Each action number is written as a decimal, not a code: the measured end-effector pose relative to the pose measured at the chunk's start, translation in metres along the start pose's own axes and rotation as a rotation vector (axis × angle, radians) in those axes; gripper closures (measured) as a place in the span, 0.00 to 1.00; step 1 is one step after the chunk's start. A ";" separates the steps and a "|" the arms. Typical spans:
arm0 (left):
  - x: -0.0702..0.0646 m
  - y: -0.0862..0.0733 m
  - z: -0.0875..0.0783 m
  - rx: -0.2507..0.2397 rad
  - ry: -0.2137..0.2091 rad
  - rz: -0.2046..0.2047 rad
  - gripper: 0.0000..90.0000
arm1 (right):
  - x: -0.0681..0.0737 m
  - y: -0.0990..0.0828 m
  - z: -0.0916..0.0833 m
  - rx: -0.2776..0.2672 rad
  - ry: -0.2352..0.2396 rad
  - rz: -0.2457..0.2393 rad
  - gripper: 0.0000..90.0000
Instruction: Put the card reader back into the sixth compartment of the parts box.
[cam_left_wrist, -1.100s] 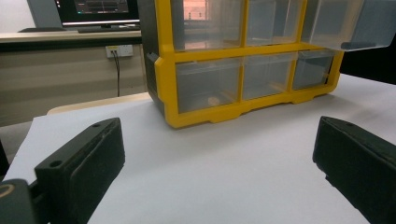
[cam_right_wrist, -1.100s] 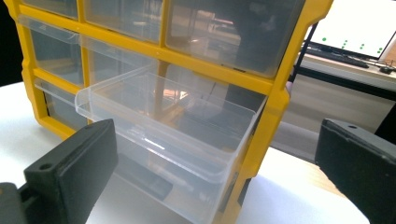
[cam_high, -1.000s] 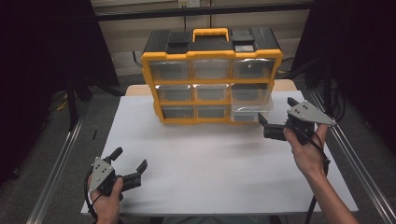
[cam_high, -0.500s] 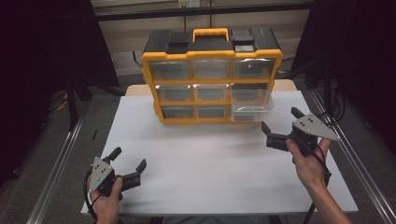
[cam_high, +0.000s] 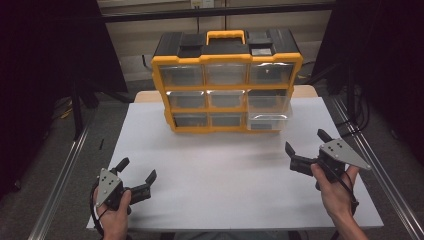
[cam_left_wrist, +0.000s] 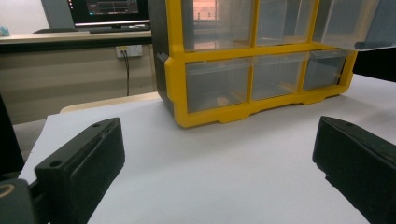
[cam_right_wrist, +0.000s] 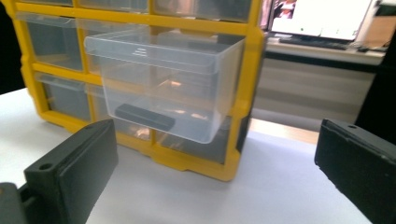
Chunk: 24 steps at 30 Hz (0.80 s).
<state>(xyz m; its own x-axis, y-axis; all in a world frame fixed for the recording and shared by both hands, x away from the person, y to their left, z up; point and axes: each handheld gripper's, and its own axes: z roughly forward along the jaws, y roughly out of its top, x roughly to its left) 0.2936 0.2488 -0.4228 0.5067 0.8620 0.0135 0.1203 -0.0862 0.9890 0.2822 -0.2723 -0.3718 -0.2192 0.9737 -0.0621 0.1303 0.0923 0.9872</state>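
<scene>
Pulled-out clear drawer sits ahead & slightly left of right tongs, nearer them than left tongs; both open, empty. Dark item inside.

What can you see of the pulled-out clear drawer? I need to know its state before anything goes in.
The clear drawer is a see-through plastic bin with a thick rim along its top. It sticks well out of the middle row at the right end of the yellow organizer, still held at the back and hanging level over the white table. A dark flat bar shows through it; whether inside or behind, I cannot tell. The open right gripper faces it without touching.
</scene>
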 end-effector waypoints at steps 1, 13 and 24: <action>-0.001 0.000 0.000 -0.008 -0.004 -0.015 0.03 | 0.000 -0.002 -0.002 -0.006 -0.009 0.011 0.00; -0.004 0.000 -0.001 -0.006 0.009 0.005 0.03 | -0.002 -0.035 -0.017 0.023 -0.045 0.017 0.00; -0.005 -0.002 -0.002 0.014 0.030 0.002 0.03 | -0.011 -0.052 -0.033 0.017 -0.075 0.019 0.00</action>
<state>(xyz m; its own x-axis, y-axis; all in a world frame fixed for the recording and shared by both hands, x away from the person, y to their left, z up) 0.2889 0.2457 -0.4247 0.4812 0.8764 0.0198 0.1316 -0.0945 0.9868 0.2458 -0.2949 -0.4173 -0.1438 0.9881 -0.0549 0.1503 0.0766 0.9857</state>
